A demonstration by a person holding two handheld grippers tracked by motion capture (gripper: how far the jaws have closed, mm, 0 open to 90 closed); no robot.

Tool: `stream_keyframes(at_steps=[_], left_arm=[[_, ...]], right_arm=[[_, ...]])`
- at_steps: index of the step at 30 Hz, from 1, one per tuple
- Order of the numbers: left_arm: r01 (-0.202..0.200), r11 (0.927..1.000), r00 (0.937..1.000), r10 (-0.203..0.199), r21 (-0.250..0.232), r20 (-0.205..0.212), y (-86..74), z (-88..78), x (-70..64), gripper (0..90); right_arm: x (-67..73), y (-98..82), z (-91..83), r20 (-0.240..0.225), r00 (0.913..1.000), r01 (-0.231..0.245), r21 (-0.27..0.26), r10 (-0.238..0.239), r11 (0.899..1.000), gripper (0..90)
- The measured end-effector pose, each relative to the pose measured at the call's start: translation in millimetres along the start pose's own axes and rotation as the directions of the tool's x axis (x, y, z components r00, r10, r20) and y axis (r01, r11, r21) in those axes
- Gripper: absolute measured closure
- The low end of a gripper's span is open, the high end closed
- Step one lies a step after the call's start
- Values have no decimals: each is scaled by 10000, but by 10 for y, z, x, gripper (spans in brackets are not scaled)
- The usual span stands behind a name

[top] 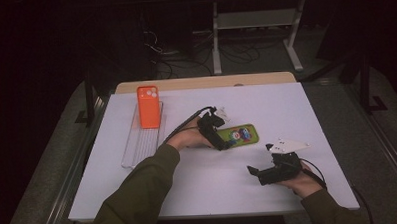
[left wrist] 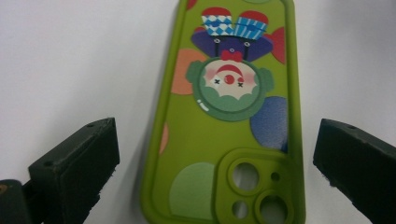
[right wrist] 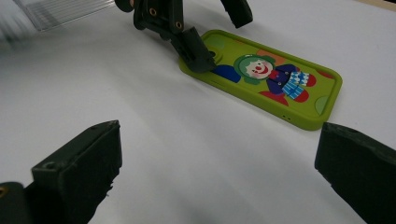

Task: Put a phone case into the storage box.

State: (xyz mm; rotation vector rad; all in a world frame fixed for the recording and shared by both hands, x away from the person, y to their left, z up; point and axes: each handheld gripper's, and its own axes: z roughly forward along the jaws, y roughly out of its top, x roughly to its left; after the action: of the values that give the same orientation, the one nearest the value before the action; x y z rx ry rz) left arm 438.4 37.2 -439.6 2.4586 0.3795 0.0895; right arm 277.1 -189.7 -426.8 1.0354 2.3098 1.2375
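Observation:
A green phone case (top: 241, 134) printed with a clown lies flat on the white table top, picture side up. In the left gripper view the green case (left wrist: 224, 126) lies between the jaws with its camera cut-outs nearest me. My left gripper (top: 223, 133) (left wrist: 217, 154) is open, one jaw on each side of the case's camera end and clear of its edges. My right gripper (top: 260, 158) (right wrist: 219, 154) is open and empty, low over the table to the front right of the case. The right gripper view shows the green case (right wrist: 275, 79) and the left gripper (right wrist: 219, 32) straddling its end.
An orange phone case (top: 148, 106) stands upright at the far end of a clear ribbed tray (top: 137, 144) on the left of the white table (top: 286, 104). Cables and white desk legs are on the floor beyond the far edge.

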Motion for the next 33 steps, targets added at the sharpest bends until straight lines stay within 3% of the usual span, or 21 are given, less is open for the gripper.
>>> stream_keyframes(at_steps=[4,7,25,33], left_arm=[[-189,9993,9998,187,309,87,8,24,-10,4],[-386,9983,9992,384,432,64,1,42,-20,63],[-481,9976,9987,472,497,192,5,42,-10,145],[1,9986,9997,-13,526,232,26,-9,-37,150]], right_arm=[[2,1,-3,-3,10000,-3,-7,3,10000,1],[-2,0,-4,12,10000,-5,-11,5,10000,1],[-2,-1,-4,10,10000,-32,-5,32,10000,1],[-9,-2,-10,29,10000,-42,-13,42,10000,1]])
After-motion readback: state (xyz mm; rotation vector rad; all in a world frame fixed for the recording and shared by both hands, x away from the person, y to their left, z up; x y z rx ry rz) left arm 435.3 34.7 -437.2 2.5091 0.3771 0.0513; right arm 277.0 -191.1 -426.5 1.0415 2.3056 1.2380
